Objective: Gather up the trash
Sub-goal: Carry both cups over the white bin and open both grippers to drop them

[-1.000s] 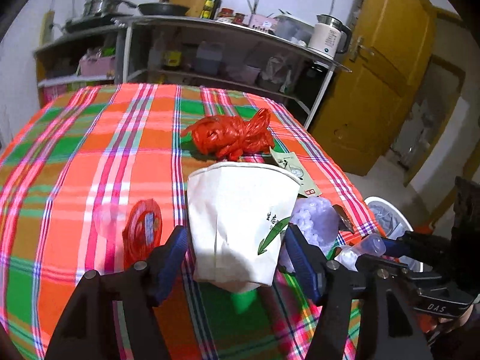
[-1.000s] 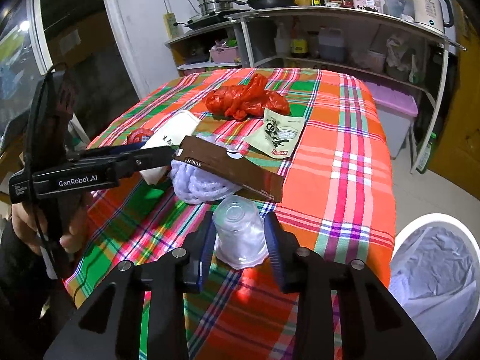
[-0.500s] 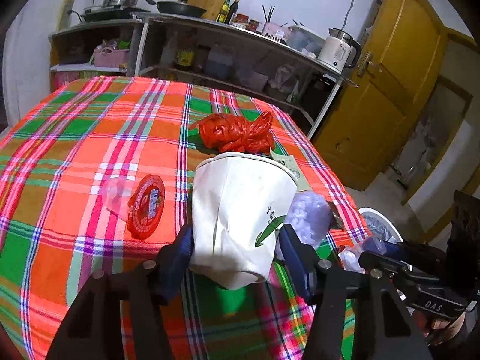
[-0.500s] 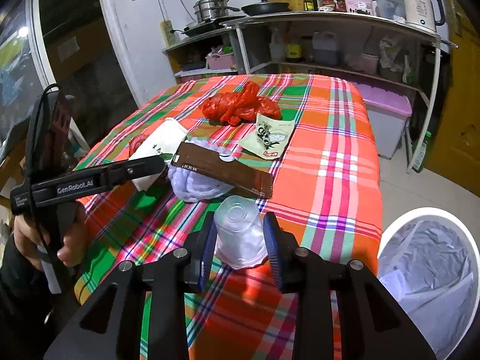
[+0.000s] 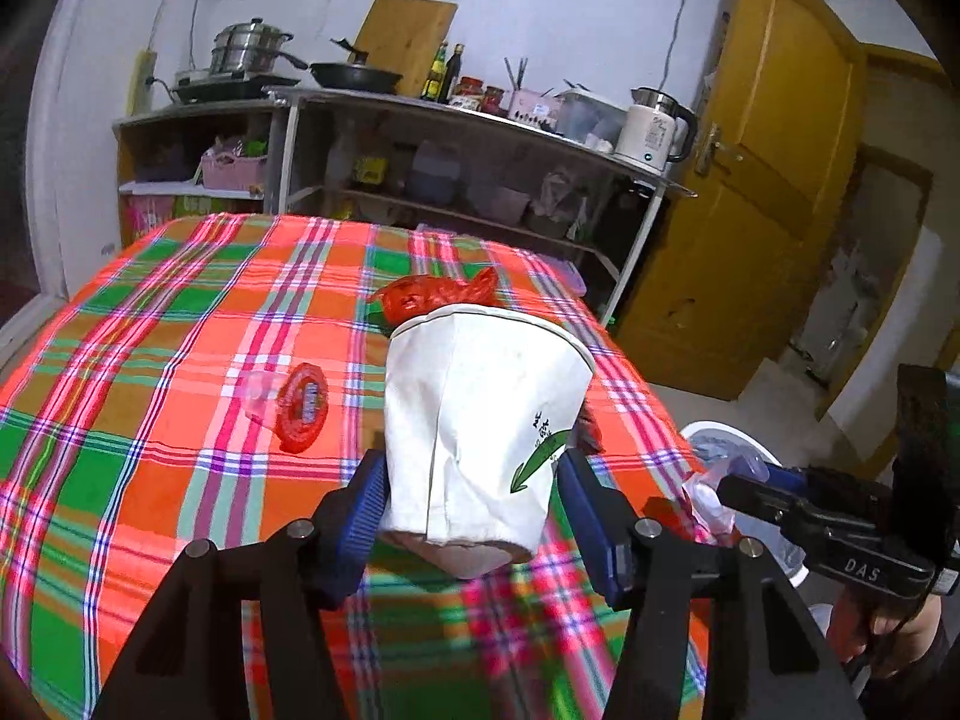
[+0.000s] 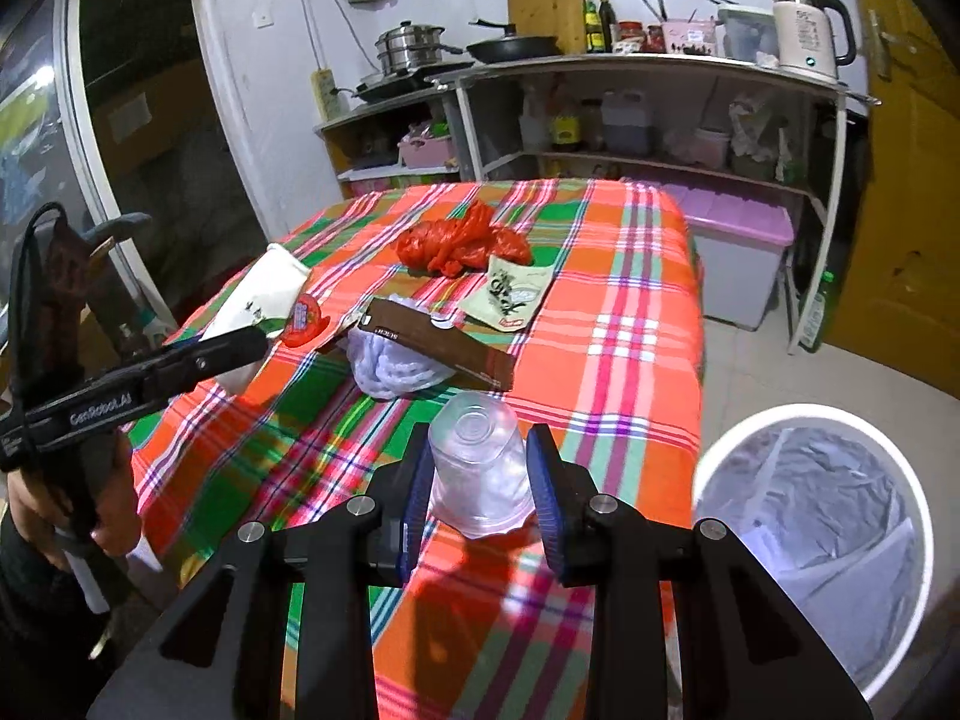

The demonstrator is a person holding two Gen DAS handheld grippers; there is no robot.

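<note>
My left gripper (image 5: 471,507) is shut on a crumpled white paper cup (image 5: 480,420) and holds it above the plaid tablecloth (image 5: 180,360). My right gripper (image 6: 480,486) is shut on a clear plastic cup (image 6: 480,456), lifted near the table's right edge. The white bin (image 6: 816,540) with a plastic liner stands on the floor to the right. On the table lie a red plastic bag (image 6: 462,243), a green sachet (image 6: 510,294), a brown carton (image 6: 438,342), white netting (image 6: 390,366) and a red lid (image 5: 303,408).
A shelf unit (image 6: 630,120) with pots, bottles and a kettle (image 6: 804,30) stands behind the table. A purple-lidded box (image 6: 738,252) sits on the floor by it. A yellow door (image 5: 750,180) is at the right.
Both grippers have risen with their cups, which now hang above the cloth. The right gripper has drawn closer to the bin, which shows larger.
</note>
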